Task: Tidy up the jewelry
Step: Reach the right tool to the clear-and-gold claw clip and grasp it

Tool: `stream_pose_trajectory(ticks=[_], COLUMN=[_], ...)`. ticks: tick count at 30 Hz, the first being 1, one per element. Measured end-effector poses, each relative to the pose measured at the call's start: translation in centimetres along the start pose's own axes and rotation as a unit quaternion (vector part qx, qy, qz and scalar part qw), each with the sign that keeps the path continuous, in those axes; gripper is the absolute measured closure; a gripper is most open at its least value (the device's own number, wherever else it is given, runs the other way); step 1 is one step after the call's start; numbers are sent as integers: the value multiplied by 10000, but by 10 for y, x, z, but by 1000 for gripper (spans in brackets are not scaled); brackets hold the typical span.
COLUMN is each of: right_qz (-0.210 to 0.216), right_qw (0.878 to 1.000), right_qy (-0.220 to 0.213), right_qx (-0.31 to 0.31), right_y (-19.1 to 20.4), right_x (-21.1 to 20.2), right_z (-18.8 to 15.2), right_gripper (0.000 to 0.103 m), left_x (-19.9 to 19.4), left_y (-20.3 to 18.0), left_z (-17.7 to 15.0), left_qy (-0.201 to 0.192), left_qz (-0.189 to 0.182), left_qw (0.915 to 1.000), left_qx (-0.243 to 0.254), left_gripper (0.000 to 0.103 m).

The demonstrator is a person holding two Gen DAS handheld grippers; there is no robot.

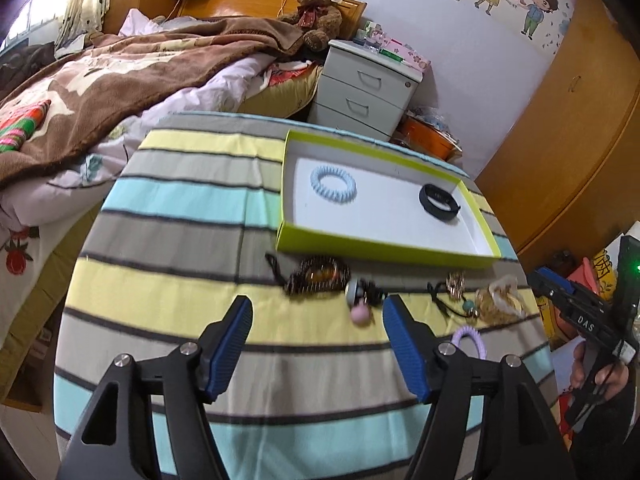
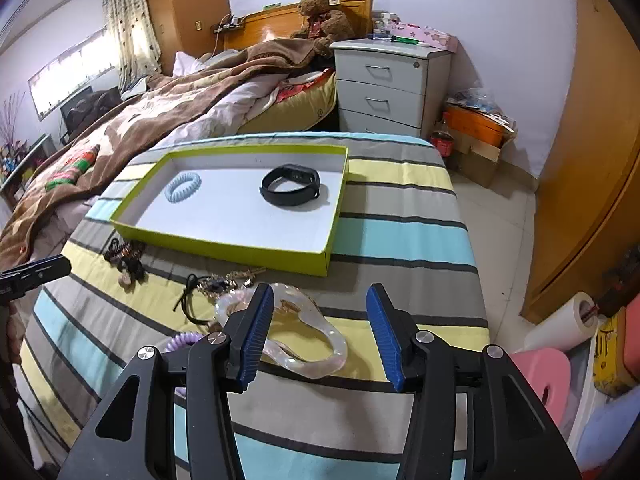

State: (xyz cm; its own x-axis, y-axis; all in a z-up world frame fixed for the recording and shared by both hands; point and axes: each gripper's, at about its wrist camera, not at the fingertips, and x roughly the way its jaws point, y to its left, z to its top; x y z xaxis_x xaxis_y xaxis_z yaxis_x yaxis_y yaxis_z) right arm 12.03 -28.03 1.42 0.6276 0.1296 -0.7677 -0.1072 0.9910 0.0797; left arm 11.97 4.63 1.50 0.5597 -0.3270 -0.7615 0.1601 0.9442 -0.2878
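A green-walled box (image 1: 384,246) (image 2: 224,246) with a white floor holds a light-blue spiral hair tie (image 1: 333,182) (image 2: 183,187) and a black wristband (image 1: 439,201) (image 2: 291,184). In front of it on the striped cloth lie a dark brown beaded bracelet (image 1: 318,278) (image 2: 122,254), a pink bead piece (image 1: 361,314), a gold charm on a black cord (image 1: 454,286) (image 2: 218,282), a clear shell-like bangle (image 2: 308,334) (image 1: 500,300) and a purple spiral tie (image 1: 472,340) (image 2: 184,340). My left gripper (image 1: 318,344) is open, empty, near the pink piece. My right gripper (image 2: 318,334) is open over the bangle.
The striped cloth (image 1: 180,216) covers a small table. A bed with a brown blanket (image 1: 120,76) lies left. A grey drawer unit (image 1: 364,88) (image 2: 388,84) stands behind. A wooden wardrobe (image 2: 592,160) and floor clutter (image 2: 560,360) are right.
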Motion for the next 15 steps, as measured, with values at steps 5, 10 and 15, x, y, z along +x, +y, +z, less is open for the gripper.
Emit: stream_pose_trajectory(ticks=[5,10,15], right_qz=[135,177,285], right_qw=[9994,9979,9961], right_qy=[248,430,578], right_qx=[-213,-449,-598], right_y=[0,2,1], right_x=[16,29,30], right_z=[-5,-9,-6], right_gripper=[53,53,53], left_x=[1,1,0], left_y=[6,14,14], left_z=[-15,-24,-26], left_qy=[114,210,236], left_qz=[57,176,209], left_qw=[9999,9995,9994], left_qx=[-26,-132,-154], left_gripper=[33,33,33])
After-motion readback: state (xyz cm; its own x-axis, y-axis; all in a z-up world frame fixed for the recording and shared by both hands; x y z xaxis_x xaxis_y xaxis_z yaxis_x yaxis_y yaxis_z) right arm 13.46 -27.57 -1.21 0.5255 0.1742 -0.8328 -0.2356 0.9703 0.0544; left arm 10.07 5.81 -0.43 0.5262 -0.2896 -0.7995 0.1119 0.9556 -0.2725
